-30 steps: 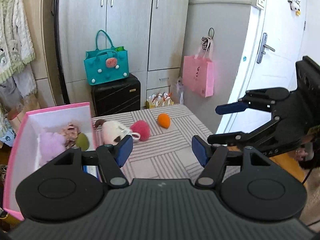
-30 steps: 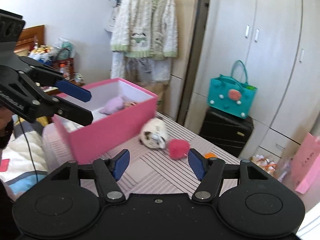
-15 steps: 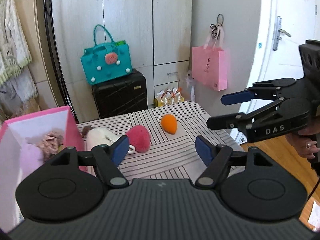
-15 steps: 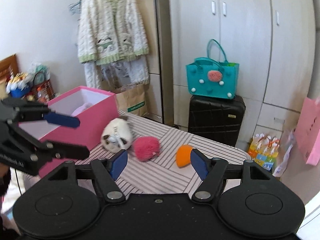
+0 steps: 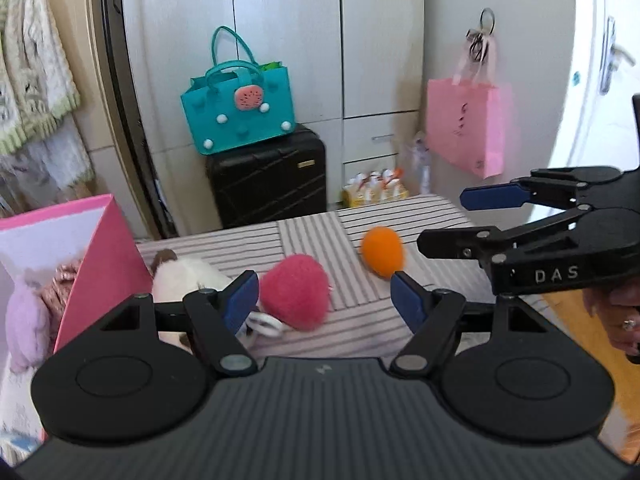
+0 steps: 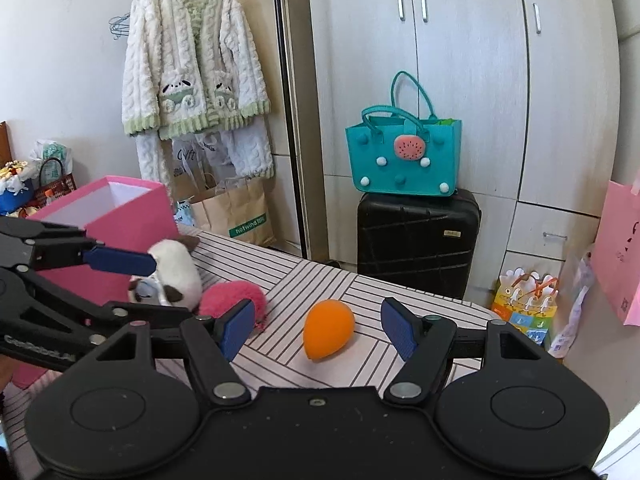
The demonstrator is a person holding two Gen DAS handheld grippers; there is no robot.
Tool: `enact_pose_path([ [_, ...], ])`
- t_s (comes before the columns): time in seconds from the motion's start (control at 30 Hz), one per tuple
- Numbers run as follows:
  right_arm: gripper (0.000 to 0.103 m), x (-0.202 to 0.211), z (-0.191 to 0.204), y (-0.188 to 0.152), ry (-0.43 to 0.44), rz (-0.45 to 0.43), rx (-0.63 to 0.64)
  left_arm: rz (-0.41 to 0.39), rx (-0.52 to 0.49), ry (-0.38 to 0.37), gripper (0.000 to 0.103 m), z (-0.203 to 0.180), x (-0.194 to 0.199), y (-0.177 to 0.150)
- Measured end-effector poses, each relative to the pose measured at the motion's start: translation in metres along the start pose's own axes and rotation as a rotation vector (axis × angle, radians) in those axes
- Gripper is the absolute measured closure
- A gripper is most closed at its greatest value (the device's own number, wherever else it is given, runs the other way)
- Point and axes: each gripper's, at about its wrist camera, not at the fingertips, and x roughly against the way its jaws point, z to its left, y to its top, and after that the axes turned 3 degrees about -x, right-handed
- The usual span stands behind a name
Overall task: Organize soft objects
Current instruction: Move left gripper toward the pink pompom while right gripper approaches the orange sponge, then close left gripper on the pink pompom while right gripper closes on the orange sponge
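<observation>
In the left wrist view the pink box point(image 5: 100, 256) ran off the left edge, so only one corner and part of its inside showed; the lilac plush point(image 5: 24, 320) in it was cut by that edge. The left claw point(image 5: 324, 300) hid much of the white plush toy point(image 5: 180, 280) and the lower rim of the pink pompom point(image 5: 296, 292). The hand point(image 5: 618, 316) behind the right claw point(image 5: 452, 220) was cut off at the right edge. In the right wrist view the left claw's arms covered the box's lower wall, and the worktop's point(image 6: 320, 280) near edge lay hidden under the right claw's body
</observation>
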Motion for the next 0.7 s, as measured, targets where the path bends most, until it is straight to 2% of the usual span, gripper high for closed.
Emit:
enact_pose_path([
  [0.1,0.029,-0.014,-0.007,-0.001,0.002,0.001,-0.016,0.01,-0.031,0.037,0.032,-0.002,-0.017,0.005],
  [0.23,0.029,-0.034,-0.016,-0.002,-0.028,0.037,-0.041,0.041,-0.017,0.059,0.034,-0.002,-0.04,0.009],
  [0.43,0.029,-0.054,-0.047,-0.005,0.054,0.08,-0.228,0.078,-0.026,0.107,0.038,-0.002,-0.062,0.003],
  [0.6,0.029,-0.065,-0.05,-0.011,0.089,0.101,-0.263,0.083,-0.037,0.138,0.038,-0.008,-0.07,0.001],
  [0.67,0.034,-0.068,-0.048,-0.012,0.104,0.103,-0.258,0.087,-0.037,0.147,0.038,-0.009,-0.073,0.001],
  [0.7,0.04,-0.068,-0.048,-0.012,0.111,0.105,-0.254,0.085,-0.036,0.151,0.038,-0.009,-0.074,0.002],
])
